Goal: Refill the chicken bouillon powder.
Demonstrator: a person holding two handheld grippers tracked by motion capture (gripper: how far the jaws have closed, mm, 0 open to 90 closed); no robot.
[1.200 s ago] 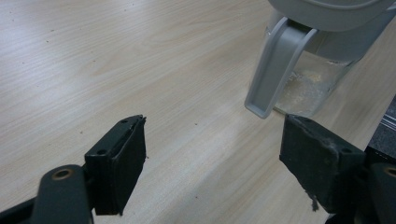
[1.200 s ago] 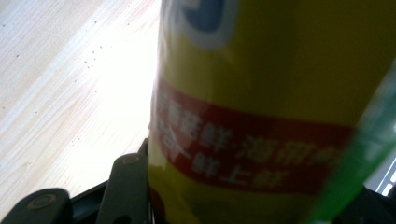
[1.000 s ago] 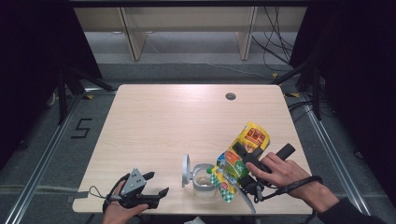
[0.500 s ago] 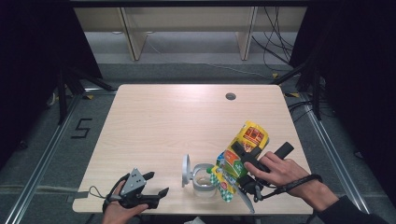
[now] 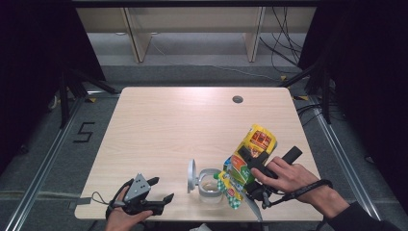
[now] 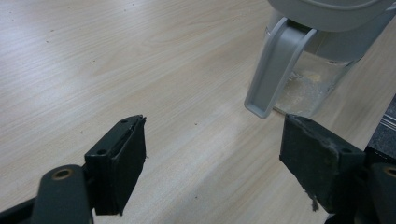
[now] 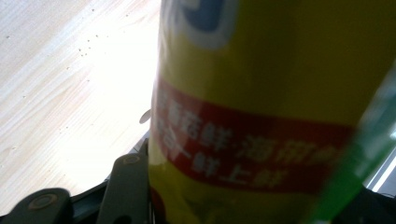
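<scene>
Your right gripper (image 5: pixel 250 169) is clamped on a yellow snack bag (image 5: pixel 248 159) with a red band of white script too blurred to read, tipped mouth-down over the clear jar (image 5: pixel 210 185) near the table's (image 5: pixel 183 125) front edge. Pale crumbs line the jar's bottom; its grey lid (image 5: pixel 191 176) stands flipped open. Your left gripper (image 5: pixel 155 196) rests spread and empty. Nothing has shifted since a second ago

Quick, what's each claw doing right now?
Left claw: open, holding nothing.
Right claw: shut on the yellow plastic snack bag, tipped over the clear plastic jar.
</scene>
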